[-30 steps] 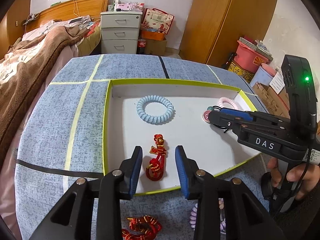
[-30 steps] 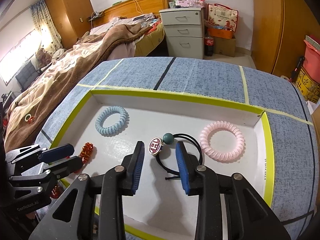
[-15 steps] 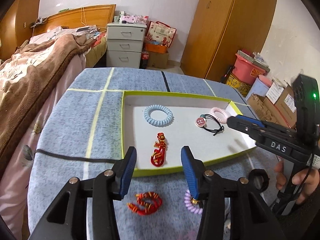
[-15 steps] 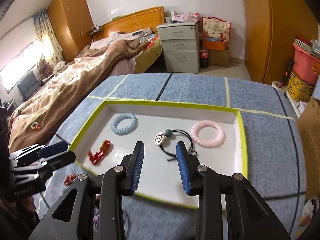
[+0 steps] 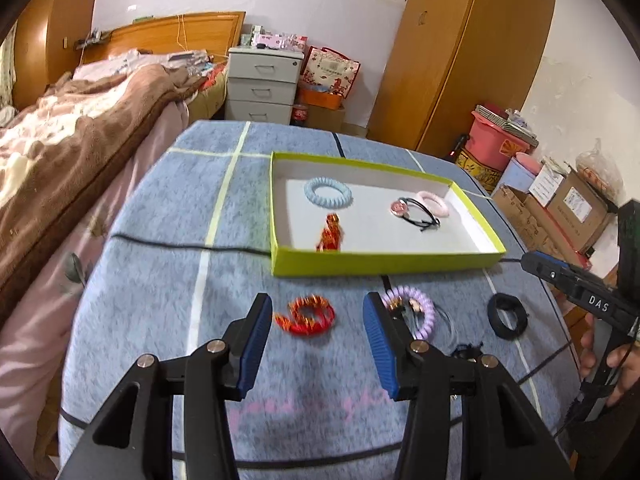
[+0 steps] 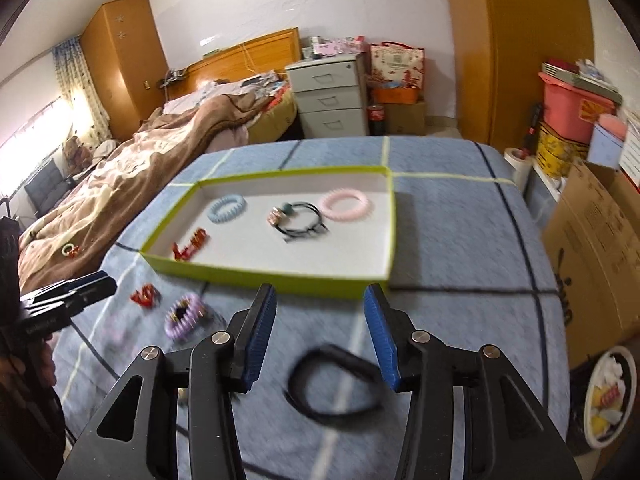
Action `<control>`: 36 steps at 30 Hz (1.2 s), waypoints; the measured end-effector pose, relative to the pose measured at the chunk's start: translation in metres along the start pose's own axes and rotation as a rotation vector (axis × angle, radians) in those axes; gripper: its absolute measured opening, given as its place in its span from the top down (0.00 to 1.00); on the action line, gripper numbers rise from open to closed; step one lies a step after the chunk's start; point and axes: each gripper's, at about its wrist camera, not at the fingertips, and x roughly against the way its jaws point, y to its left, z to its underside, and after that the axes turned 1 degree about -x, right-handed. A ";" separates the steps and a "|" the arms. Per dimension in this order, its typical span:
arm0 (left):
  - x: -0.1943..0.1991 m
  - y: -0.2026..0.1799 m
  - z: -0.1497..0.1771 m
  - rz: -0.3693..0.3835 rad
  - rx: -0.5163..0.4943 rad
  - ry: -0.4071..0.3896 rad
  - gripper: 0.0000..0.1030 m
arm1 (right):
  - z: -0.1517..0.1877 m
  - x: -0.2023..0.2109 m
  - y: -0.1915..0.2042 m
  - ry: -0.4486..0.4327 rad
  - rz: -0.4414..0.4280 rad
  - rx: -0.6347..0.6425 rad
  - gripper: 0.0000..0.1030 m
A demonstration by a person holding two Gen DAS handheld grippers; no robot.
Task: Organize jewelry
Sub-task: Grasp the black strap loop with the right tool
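Left gripper (image 5: 316, 342) jaws wide, nothing held, above red bracelet (image 5: 306, 315) on desk (image 5: 160, 288). Right gripper (image 6: 320, 336) jaws still opening, empty, over black band (image 6: 334, 380). Purple coil (image 5: 412, 312) beside. Farther: green tray (image 5: 380, 258) holds blue coil (image 5: 328, 192), pink coil (image 5: 434, 203).

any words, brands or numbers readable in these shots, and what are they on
"DAS": white letters on the black body of the right gripper, seen from the left wrist view.
White lettering on the left gripper body, right wrist view: too blurred to read.
Printing on the red gift bag and the cardboard boxes: too small to read.
Nothing else legible.
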 end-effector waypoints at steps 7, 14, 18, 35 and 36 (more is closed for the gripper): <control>0.005 0.007 0.018 0.064 0.056 0.005 0.52 | 0.023 0.000 -0.013 0.062 0.049 -0.002 0.55; 0.008 0.013 0.025 0.051 0.067 0.004 0.52 | 0.039 -0.010 -0.020 0.120 0.073 0.001 0.55; 0.008 0.017 0.028 0.032 0.084 0.008 0.52 | 0.041 -0.012 -0.023 0.129 0.070 -0.006 0.55; 0.002 0.021 0.035 0.045 0.105 0.042 0.52 | 0.044 -0.017 -0.022 0.150 0.053 0.010 0.80; 0.001 0.020 0.035 0.041 0.100 0.045 0.52 | 0.044 -0.016 -0.022 0.148 0.053 0.010 0.80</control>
